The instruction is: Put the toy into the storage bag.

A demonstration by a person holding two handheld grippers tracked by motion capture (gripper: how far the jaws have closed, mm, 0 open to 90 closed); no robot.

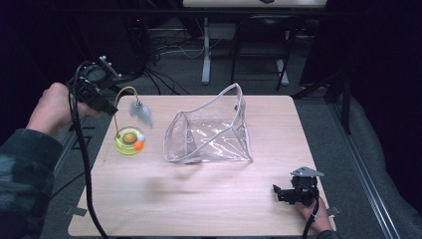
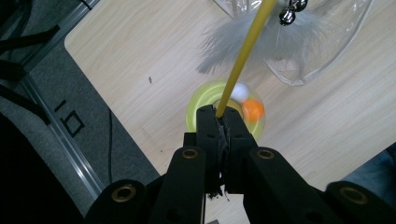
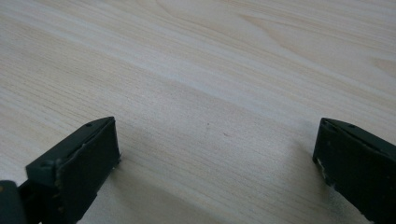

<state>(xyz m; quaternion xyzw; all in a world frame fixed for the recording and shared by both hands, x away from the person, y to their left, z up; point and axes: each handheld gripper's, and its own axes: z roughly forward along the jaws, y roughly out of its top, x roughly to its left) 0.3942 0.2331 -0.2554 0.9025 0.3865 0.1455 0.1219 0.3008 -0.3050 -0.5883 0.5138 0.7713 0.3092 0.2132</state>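
A cat toy has a clear yellow-green round base with an orange ball inside. A thin yellow wire arches up from the base and carries a grey feather and a small bell. My left gripper is shut on the wire, above the base at the table's left side. I cannot tell if the base touches the table. My right gripper rests open near the front right corner, with bare wood between its jaws.
A clear plastic pouch with a pale rim stands open in the middle of the wooden table, just right of the toy. Table legs and cables stand on the dark floor beyond the far edge.
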